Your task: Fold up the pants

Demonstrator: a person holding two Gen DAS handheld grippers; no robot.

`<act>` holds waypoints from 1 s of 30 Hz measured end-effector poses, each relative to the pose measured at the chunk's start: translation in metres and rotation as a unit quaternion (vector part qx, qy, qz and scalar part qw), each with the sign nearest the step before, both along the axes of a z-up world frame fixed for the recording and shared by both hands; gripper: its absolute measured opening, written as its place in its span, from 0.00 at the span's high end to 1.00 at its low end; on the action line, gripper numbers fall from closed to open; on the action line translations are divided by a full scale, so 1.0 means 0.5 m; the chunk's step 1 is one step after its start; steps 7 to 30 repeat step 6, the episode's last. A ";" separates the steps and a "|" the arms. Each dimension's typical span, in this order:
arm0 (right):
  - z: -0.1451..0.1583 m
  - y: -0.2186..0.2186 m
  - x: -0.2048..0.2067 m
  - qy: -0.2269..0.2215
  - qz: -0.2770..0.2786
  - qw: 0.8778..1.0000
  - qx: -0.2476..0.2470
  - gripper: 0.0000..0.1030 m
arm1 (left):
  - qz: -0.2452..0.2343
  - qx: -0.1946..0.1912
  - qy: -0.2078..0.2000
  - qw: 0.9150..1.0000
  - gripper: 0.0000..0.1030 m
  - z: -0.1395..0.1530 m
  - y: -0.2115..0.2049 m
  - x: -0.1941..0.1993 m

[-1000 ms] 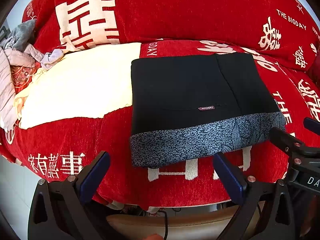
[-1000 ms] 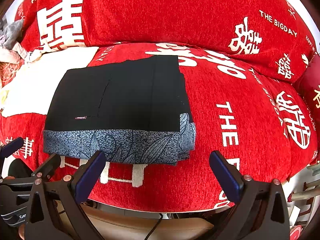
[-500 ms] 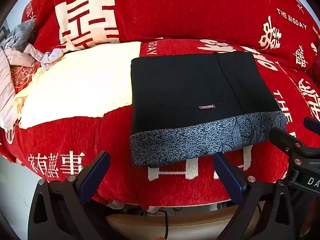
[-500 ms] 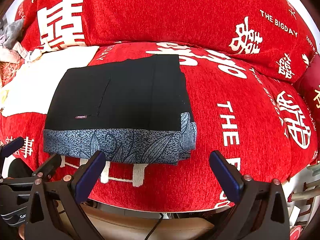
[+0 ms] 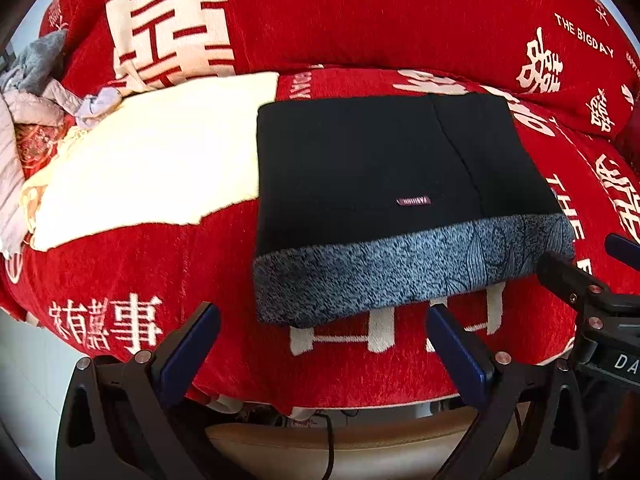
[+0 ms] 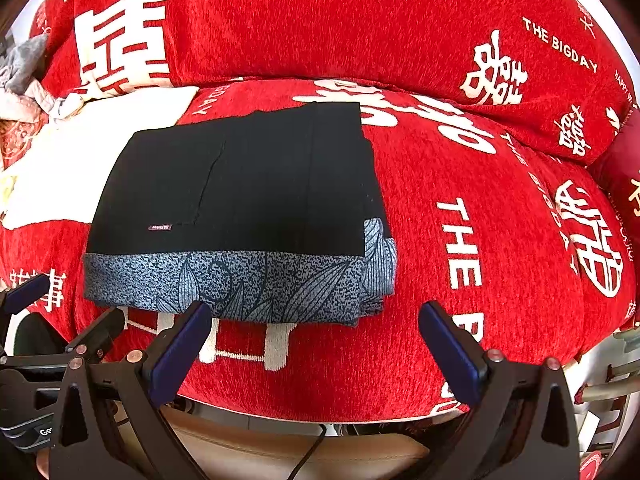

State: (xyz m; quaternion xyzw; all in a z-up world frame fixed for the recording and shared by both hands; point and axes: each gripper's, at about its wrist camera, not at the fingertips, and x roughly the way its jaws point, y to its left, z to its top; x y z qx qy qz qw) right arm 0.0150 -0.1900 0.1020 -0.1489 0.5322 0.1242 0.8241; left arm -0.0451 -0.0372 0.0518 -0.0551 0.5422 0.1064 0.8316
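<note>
The black pants (image 5: 372,176) lie folded into a neat rectangle on the red sofa seat, with a blue-grey leaf-patterned band along the near edge and a small label. They also show in the right wrist view (image 6: 248,196). My left gripper (image 5: 320,344) is open and empty, held just in front of the pants' near edge. My right gripper (image 6: 316,340) is open and empty, also in front of the near edge, toward its right corner. Each gripper shows at the edge of the other's view.
The red sofa cover (image 5: 120,280) with white characters drapes seat and backrest. A cream cloth (image 5: 160,160) lies left of the pants. A heap of grey and pink clothes (image 5: 28,92) sits at the far left. A red cushion (image 6: 624,168) is at right.
</note>
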 end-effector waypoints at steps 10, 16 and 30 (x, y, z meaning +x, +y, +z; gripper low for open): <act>-0.054 -0.027 0.007 0.026 -0.015 0.999 -0.018 0.00 | -0.008 -0.022 0.035 0.999 0.00 -0.058 -0.011 0.003; -0.054 -0.027 0.007 0.026 -0.015 0.999 -0.018 0.00 | -0.008 -0.022 0.035 0.999 0.00 -0.058 -0.011 0.003; -0.054 -0.027 0.007 0.026 -0.015 0.999 -0.018 0.00 | -0.008 -0.022 0.035 0.999 0.00 -0.058 -0.011 0.003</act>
